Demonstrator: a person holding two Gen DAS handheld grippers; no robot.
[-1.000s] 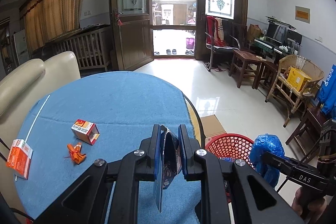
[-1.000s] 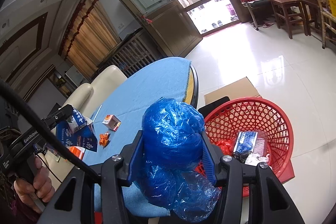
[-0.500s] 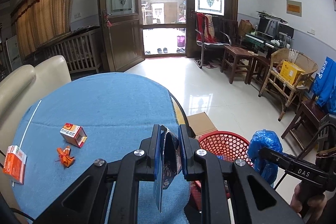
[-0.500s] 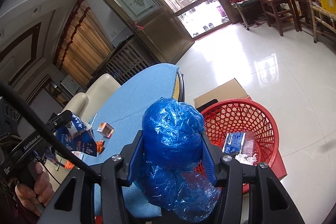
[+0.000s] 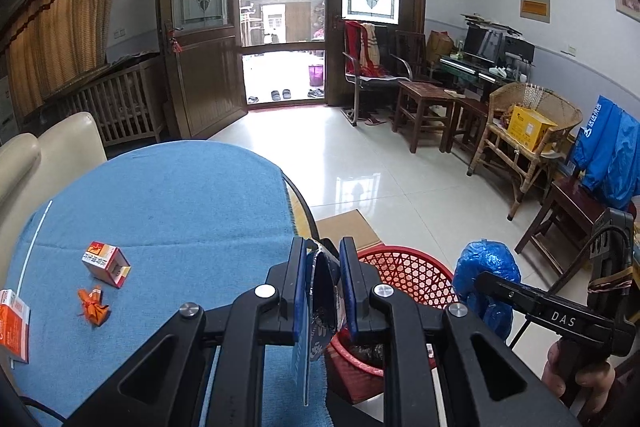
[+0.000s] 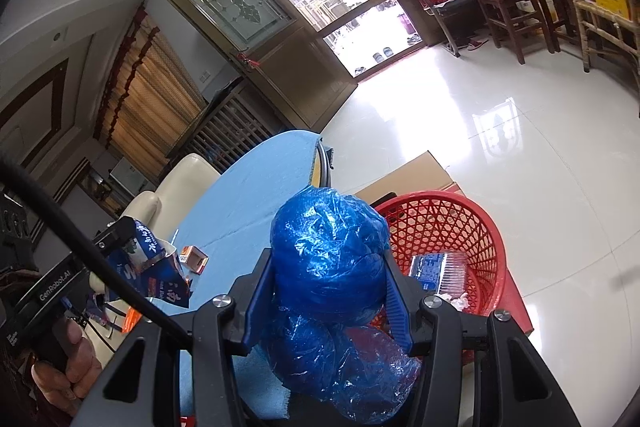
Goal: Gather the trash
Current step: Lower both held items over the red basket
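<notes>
My left gripper (image 5: 323, 259) is shut on a flat blue wrapper (image 5: 318, 307), held at the right edge of the round table above the rim of the red mesh basket (image 5: 404, 275). That wrapper (image 6: 160, 267) hangs at the left of the right wrist view. My right gripper (image 6: 328, 259) is shut on a crumpled blue plastic bag (image 6: 328, 251), beside the red basket (image 6: 452, 223), which holds a blue packet and white scraps. On the blue tablecloth (image 5: 168, 203) lie a small orange and white box (image 5: 106, 264), an orange crumpled wrapper (image 5: 93, 306) and an orange carton (image 5: 14, 323).
A flat cardboard sheet (image 5: 348, 229) lies on the tiled floor under the basket. Cream chairs (image 5: 44, 151) stand left of the table. Wooden stools, a wicker chair (image 5: 528, 135) and a desk line the right wall. A hand (image 5: 580, 375) grips the right tool.
Both grippers have drifted right toward the basket with their loads. The table items slid left in the left wrist view, and more of the basket shows in both views.
</notes>
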